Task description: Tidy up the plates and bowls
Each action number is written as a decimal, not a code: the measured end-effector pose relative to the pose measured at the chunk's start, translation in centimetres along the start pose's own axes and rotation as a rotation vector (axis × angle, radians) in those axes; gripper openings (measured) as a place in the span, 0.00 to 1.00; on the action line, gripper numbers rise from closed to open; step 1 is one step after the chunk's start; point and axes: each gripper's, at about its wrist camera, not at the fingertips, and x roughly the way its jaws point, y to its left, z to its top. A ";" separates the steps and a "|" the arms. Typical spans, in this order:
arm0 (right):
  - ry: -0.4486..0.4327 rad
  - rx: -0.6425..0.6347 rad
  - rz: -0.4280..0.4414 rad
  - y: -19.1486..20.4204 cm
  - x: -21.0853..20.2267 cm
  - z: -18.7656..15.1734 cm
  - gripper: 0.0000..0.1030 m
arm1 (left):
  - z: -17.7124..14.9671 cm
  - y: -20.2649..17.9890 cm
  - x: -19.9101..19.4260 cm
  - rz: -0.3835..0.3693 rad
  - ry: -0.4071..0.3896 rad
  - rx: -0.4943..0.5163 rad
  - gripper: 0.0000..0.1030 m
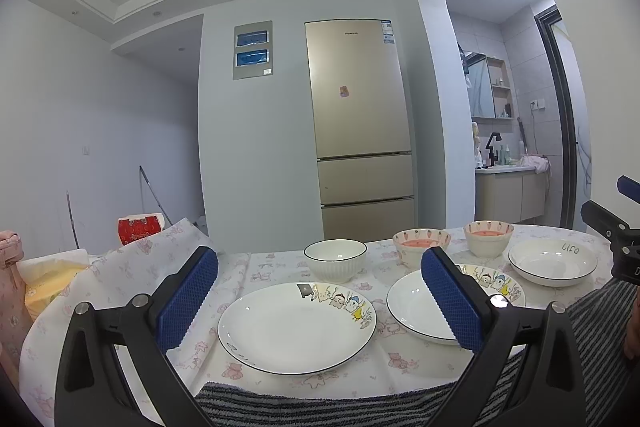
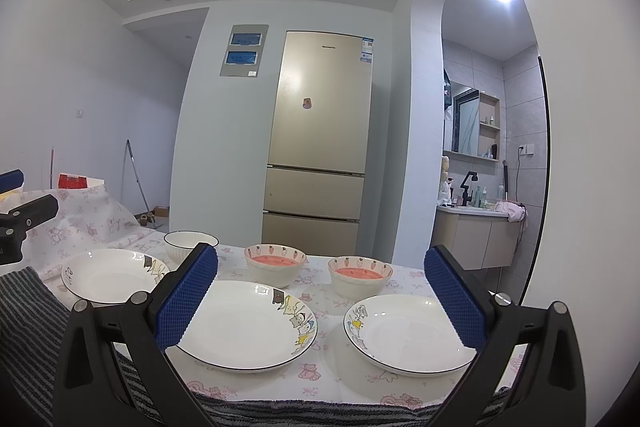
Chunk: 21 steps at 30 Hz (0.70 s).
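Hovering spread wide and empty, the left gripper (image 1: 320,301) and right gripper (image 2: 322,301) face the worktop (image 2: 320,373), where three plates (image 2: 248,327) lie near the front edge, with two carrot-patterned bowls (image 2: 275,263) and a white ribbed bowl (image 1: 335,259) behind them.

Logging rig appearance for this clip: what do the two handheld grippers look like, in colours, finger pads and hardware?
Both match. The left gripper has a matte black frame with triangular cut-outs, silver round bolts, and blue finger pads with a fine diamond-grid texture. The right gripper has the same black frame, bolts and blue textured pads. No cables or readable markings show. No hand or sleeve is clearly identifiable.
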 end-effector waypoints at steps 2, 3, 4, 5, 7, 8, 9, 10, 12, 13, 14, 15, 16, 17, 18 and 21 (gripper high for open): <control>0.000 0.000 0.001 0.0 0.0 0.0 1.00 | 0.0 0.0 0.0 0.000 0.000 0.001 1.00; 0.001 0.000 0.000 0.0 0.0 0.0 1.00 | 0.0 0.0 0.0 0.000 -0.001 0.001 1.00; 0.001 0.000 0.000 0.0 0.0 0.0 1.00 | 0.0 0.0 0.1 0.000 -0.001 0.001 1.00; 0.001 0.001 0.000 0.0 0.0 0.0 1.00 | 0.0 0.0 0.0 0.000 0.000 0.001 1.00; 0.002 0.000 0.001 0.0 0.1 0.0 1.00 | 0.0 0.0 0.0 0.000 0.000 0.000 1.00; 0.002 0.000 0.000 0.0 0.1 0.0 1.00 | 0.0 0.0 0.0 0.000 0.000 0.000 1.00; 0.004 0.000 0.001 0.0 -0.2 0.1 1.00 | 0.0 0.0 0.1 0.000 0.000 0.000 1.00; 0.006 0.000 0.001 0.0 -0.2 0.0 1.00 | 0.0 0.0 0.0 0.000 0.000 0.000 1.00; 0.009 -0.001 0.001 0.0 -0.1 0.1 1.00 | 0.0 0.0 0.0 0.000 -0.001 0.000 1.00; 0.011 0.000 0.002 0.2 0.3 -0.3 1.00 | 0.0 0.0 0.0 0.001 0.000 0.001 1.00; 0.012 0.000 0.002 0.2 0.4 -0.4 1.00 | 0.1 0.0 0.0 0.000 0.000 0.001 1.00; 0.012 0.000 0.002 0.2 0.4 -0.4 1.00 | 0.1 0.0 0.0 0.000 0.001 0.001 1.00; 0.013 0.000 0.002 0.2 0.4 -0.4 1.00 | 0.1 0.0 0.0 0.000 0.001 0.001 1.00; 0.013 0.000 0.003 0.2 0.4 -0.4 1.00 | 0.0 0.0 0.0 0.000 0.002 0.001 1.00; 0.014 0.000 0.003 0.3 0.4 -0.4 1.00 | 0.0 0.0 0.0 0.000 0.001 0.001 1.00; 0.017 0.001 0.002 0.3 0.4 -0.5 1.00 | 0.0 0.1 0.0 0.001 -0.003 -0.001 1.00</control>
